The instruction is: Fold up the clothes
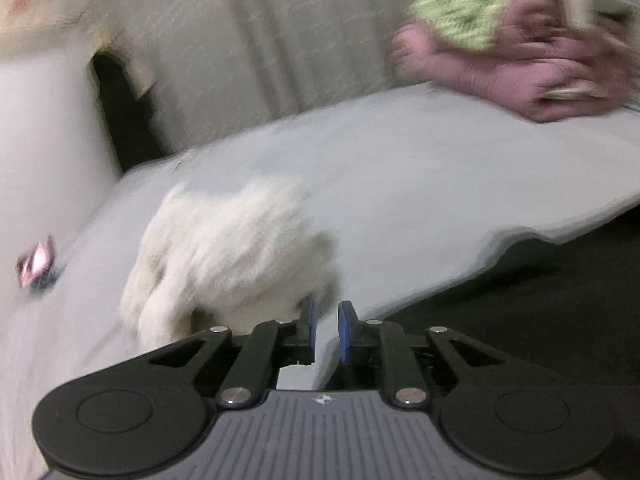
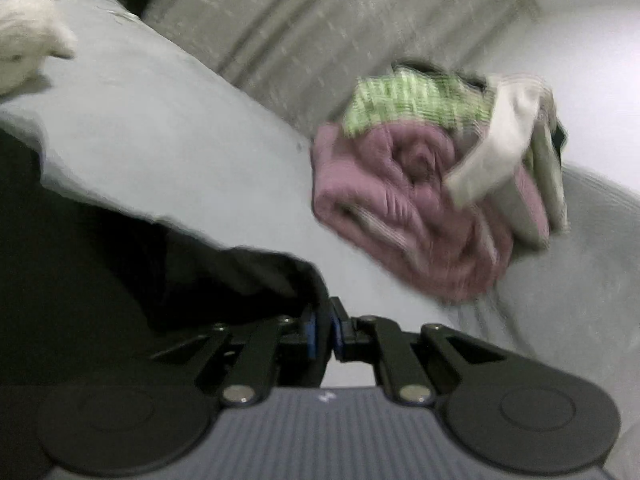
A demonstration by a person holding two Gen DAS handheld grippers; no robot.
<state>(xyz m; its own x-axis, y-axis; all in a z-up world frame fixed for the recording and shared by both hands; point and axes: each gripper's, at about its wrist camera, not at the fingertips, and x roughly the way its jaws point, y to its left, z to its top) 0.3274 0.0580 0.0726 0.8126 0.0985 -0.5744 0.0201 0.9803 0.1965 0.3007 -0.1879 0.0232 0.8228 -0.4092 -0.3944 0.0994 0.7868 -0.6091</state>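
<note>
Left wrist: hand-held gripper (image 1: 327, 330) slightly spread, empty; fluffy white garment (image 1: 228, 252) just left.

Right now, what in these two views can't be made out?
- Pile of pink and green clothes: motion blur in both views hides whether they are folded.
- Small pink object, left wrist view: blurred, unidentifiable.
- Dark cloth at the right tool: gripped or only touching, unclear.

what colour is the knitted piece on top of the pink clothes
Light green with pale flecks; the green knit lies atop the pink pile, clearest in the right wrist view.
</note>
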